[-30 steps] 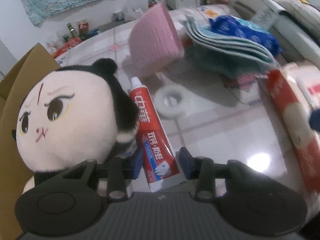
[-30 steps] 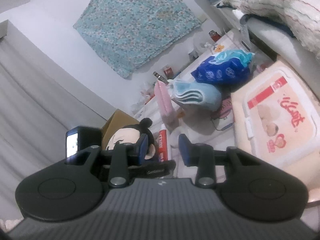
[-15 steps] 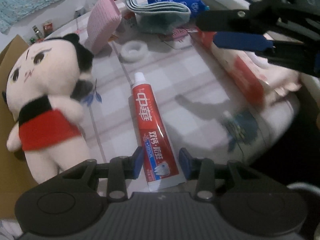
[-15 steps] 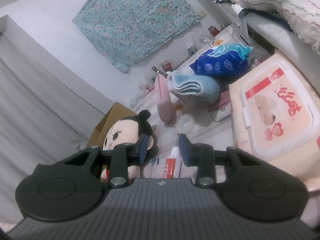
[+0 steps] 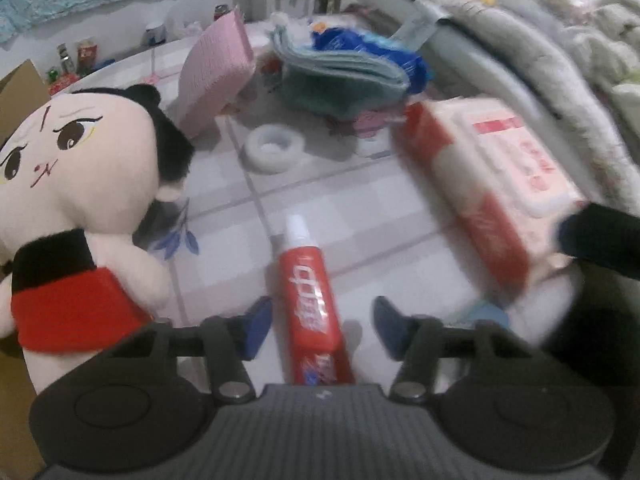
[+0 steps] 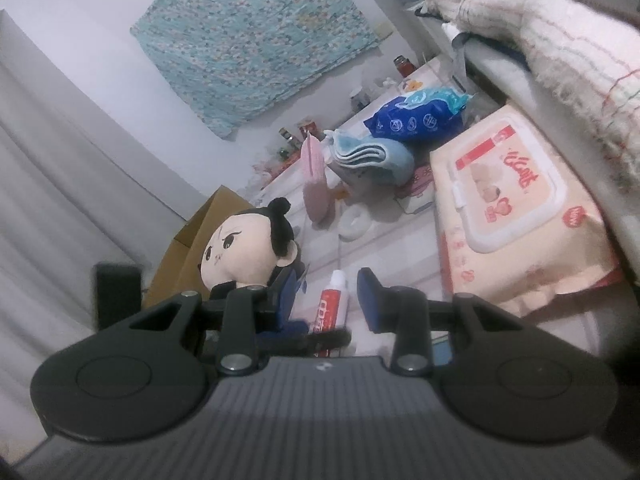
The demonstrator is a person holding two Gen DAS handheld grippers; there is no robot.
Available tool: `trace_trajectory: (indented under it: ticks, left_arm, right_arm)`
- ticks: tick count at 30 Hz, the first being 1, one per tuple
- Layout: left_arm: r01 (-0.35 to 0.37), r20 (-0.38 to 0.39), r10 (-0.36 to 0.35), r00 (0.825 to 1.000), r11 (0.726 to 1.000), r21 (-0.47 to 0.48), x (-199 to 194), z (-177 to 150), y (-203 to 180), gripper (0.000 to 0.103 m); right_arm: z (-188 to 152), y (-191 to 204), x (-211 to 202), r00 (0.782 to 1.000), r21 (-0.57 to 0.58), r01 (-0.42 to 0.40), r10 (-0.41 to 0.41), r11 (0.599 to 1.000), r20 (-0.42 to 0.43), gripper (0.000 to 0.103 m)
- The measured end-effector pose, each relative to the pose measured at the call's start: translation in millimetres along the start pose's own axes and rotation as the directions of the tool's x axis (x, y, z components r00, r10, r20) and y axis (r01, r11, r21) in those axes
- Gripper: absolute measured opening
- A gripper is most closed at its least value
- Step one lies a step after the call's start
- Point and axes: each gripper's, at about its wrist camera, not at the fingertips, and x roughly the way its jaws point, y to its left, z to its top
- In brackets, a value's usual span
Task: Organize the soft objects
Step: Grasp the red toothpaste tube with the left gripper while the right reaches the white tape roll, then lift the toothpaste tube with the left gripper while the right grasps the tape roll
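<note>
A red toothpaste tube [image 5: 308, 296] lies on the checked tabletop [image 5: 360, 216] between the blue fingertips of my left gripper [image 5: 322, 328]. Its jaws are closing, with a gap still showing on both sides of the tube. A plush doll [image 5: 80, 184] with black hair and a red dress stands just left of it. My right gripper [image 6: 330, 294] hovers open and empty above the tube [image 6: 332, 304], with the doll [image 6: 244, 248] to its left. One dark right fingertip [image 5: 592, 240] shows at the right edge of the left wrist view.
A wet-wipes pack [image 5: 492, 192] lies to the right. Farther back are a white tape roll [image 5: 274, 146], a pink pad [image 5: 216, 76], folded blue cloths [image 5: 344, 80] and a blue packet [image 5: 360, 40]. A cardboard box [image 6: 200, 240] stands behind the doll. Bedding [image 6: 560, 40] is piled on the right.
The left gripper has tilted and shifted, keeping the tube between its fingers. In its view the right gripper has slid off to the right edge. The right gripper has risen a little.
</note>
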Motion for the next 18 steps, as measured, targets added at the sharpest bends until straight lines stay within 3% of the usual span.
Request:
trace_trajectory:
  ticks: [2,5,9,18]
  left_arm:
    - [-0.024,-0.042,0.024,0.999,1.000,-0.001,12,3,2,0.033]
    - [-0.032,-0.033,0.032,0.999,0.999,0.021,11,2,0,0.031]
    - [-0.001,-0.018,0.001,1.000,1.000,-0.030,7,-2,10,0.029]
    - [0.021,0.172,-0.007,0.985,0.997,-0.075,-32,-6,28,0.029]
  right_arm:
    - [0,3,-4,1.000,-0.007,0.007,-0.007,1.000,0.004,0.034]
    - [1,5,-7,1.000,-0.016,0.019,-0.018,1.000,0.005,0.034]
    - [3,10,-3,0.999,-0.032,0.033,-0.034,0.999,-0.008,0.034]
    - [28,30,34,0.998,-0.146,0.055,-0.060,0.988,-0.034,0.034]
